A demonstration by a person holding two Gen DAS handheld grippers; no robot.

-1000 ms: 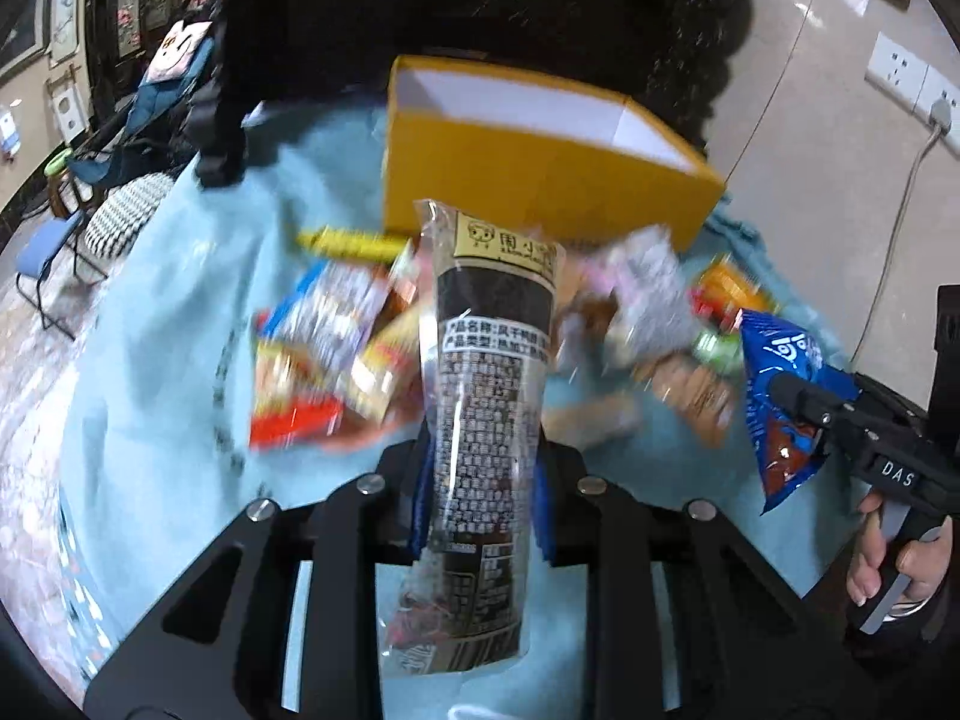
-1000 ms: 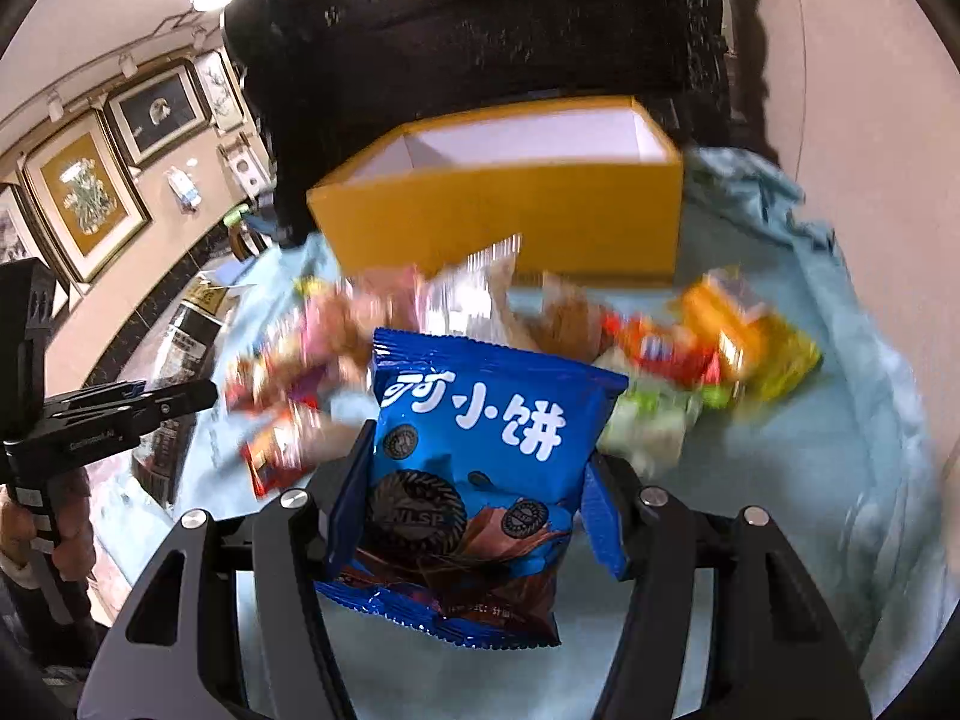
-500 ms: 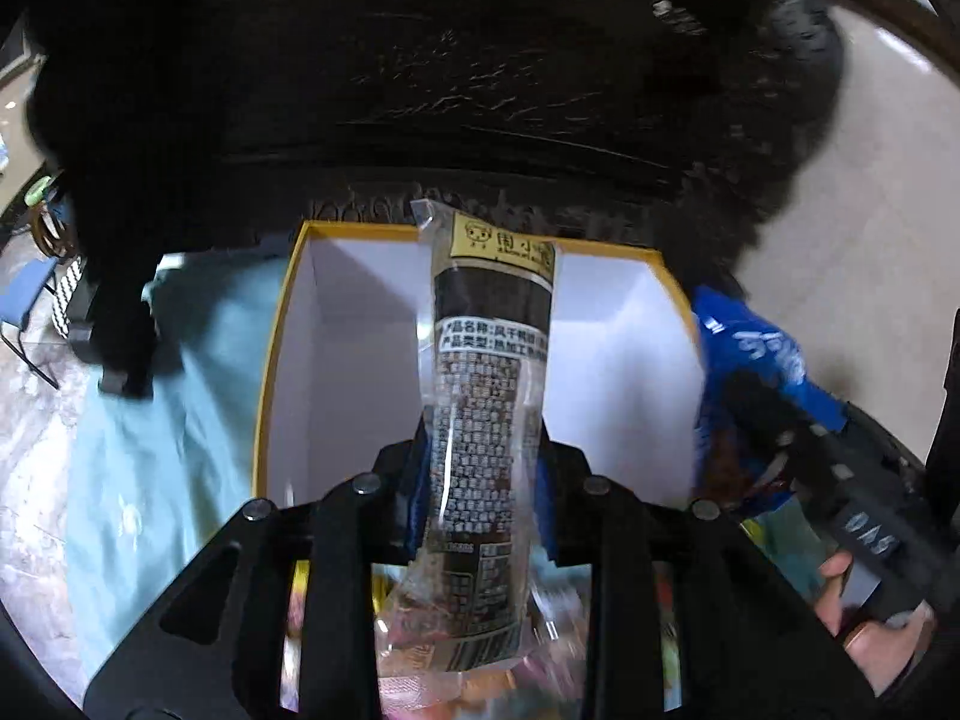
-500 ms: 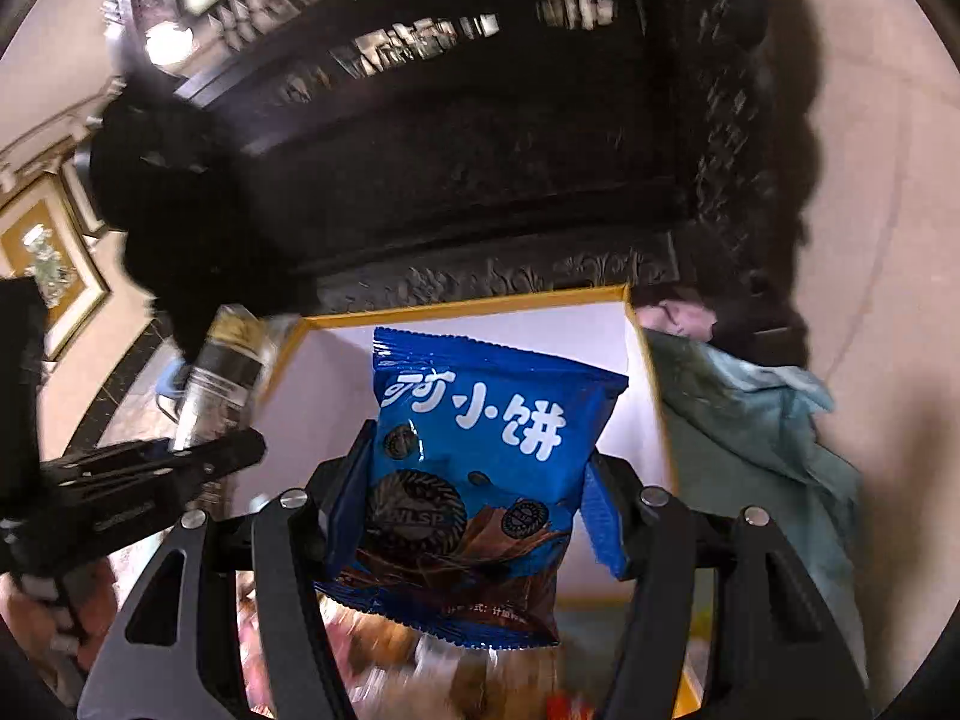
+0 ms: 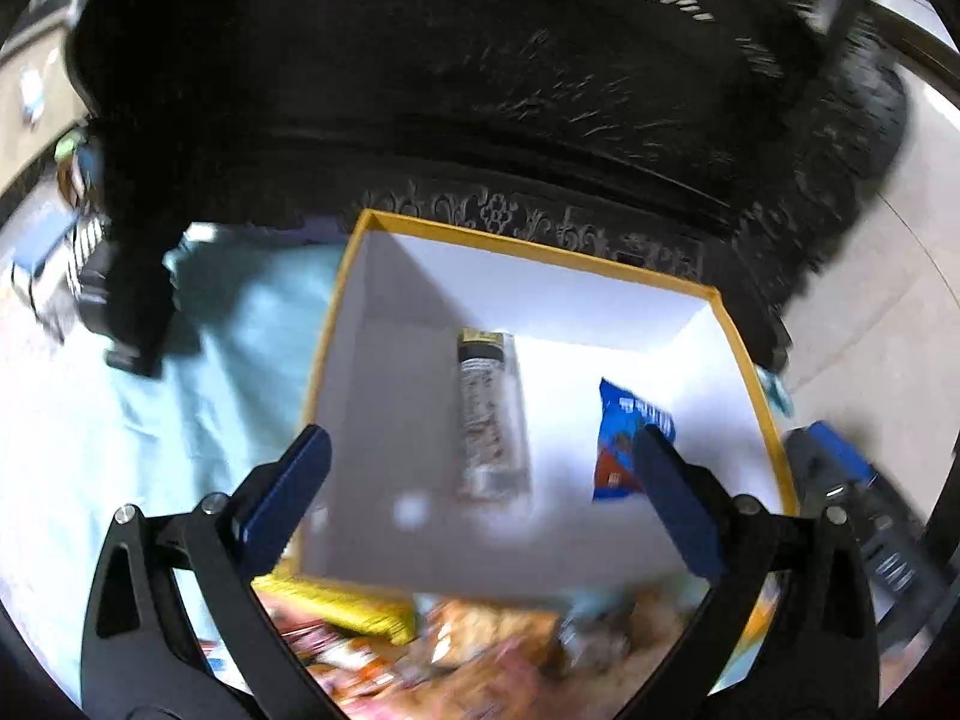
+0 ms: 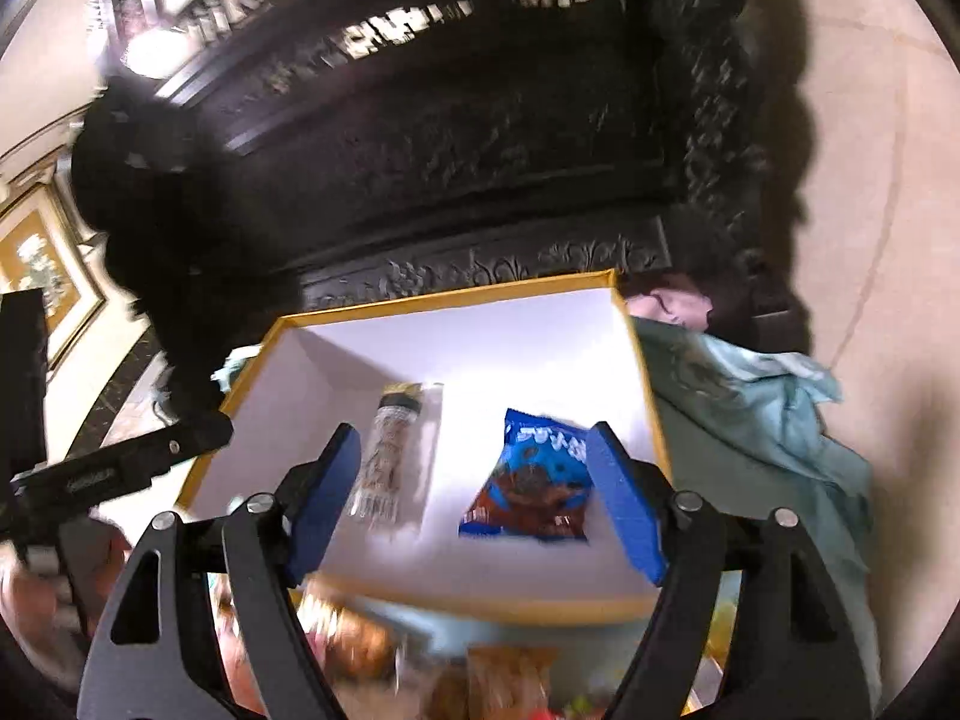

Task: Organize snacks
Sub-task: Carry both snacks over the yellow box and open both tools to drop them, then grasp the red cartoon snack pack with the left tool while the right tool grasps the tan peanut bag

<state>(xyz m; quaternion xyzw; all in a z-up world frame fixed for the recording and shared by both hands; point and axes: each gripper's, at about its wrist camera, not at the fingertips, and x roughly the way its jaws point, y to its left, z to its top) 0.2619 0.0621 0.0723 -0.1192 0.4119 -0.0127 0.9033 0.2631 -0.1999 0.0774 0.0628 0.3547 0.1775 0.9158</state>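
A yellow box (image 5: 540, 246) with white inner walls sits below both grippers. On its floor lie a long dark snack pack (image 5: 489, 414) and, to its right, a blue cookie bag (image 5: 627, 444). My left gripper (image 5: 480, 456) hovers over the box. Its jaws are opening wide, and nothing is pressed between them. In the right wrist view the same dark pack (image 6: 390, 456) and blue bag (image 6: 534, 480) rest inside the box (image 6: 456, 294). My right gripper (image 6: 474, 450) is above them, its jaws opening and clear of the bag. The left gripper's finger (image 6: 120, 462) shows at the left.
A blurred heap of loose snack packs (image 5: 456, 654) lies in front of the box on a light blue cloth (image 5: 198, 360). Dark carved wooden furniture (image 6: 480, 180) stands right behind the box. The cloth (image 6: 750, 420) bunches to the right of the box.
Both grippers came forward over the box and then opened. The dark pack and the blue bag left the jaws and now lie inside the box.
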